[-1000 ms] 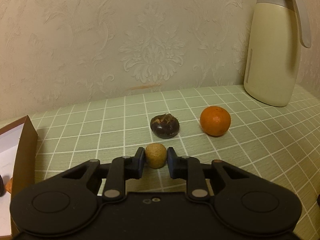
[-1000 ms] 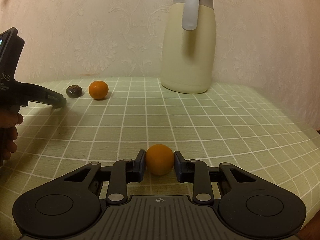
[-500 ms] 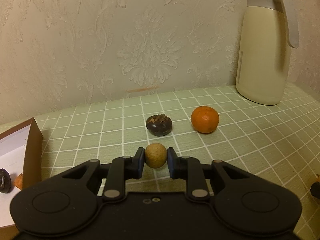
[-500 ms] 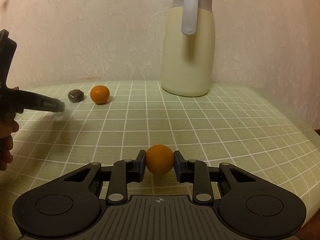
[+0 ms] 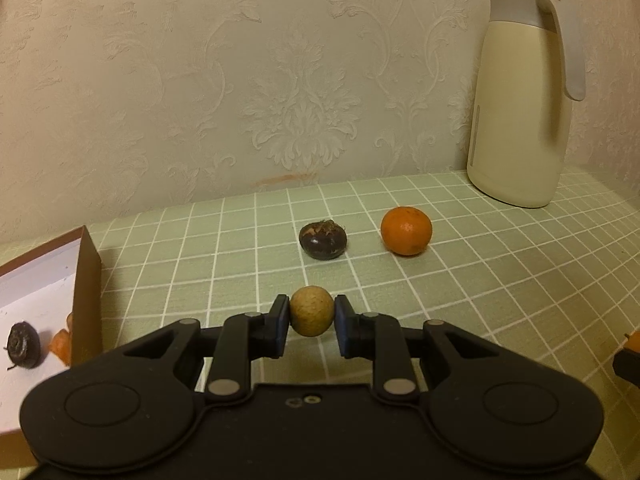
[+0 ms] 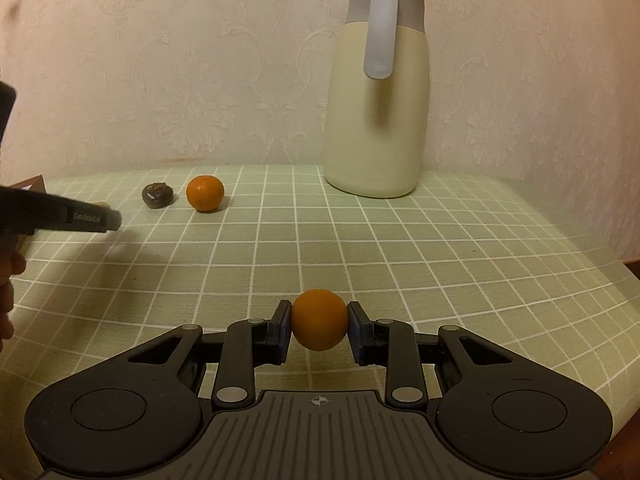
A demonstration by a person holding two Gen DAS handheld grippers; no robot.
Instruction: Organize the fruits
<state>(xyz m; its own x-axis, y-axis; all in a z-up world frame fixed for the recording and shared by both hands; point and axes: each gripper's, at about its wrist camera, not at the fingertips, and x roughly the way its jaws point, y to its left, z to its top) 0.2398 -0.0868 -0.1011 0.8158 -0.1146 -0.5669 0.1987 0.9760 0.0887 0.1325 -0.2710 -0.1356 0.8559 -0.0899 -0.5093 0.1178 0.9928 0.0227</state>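
Two tongs are each pinching one fruit above the table: your left gripper (image 5: 312, 316) is squeezing a small tan fruit (image 5: 311, 316), your right gripper (image 6: 319, 319) a small orange (image 6: 319, 319). Both are probably light, round and slippery, so keep holding across the middle, gently.

left gripper (image 5: 312, 316) with tan fruit (image 5: 311, 315), now nearer the box (image 5: 86, 280)

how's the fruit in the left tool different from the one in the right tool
The fruit in the left tool is tan, dull and rough-skinned; the fruit in the right tool is bright orange and smooth. The tan one looks smaller. Both are round and pinched between closed pads, above the checked tablecloth.
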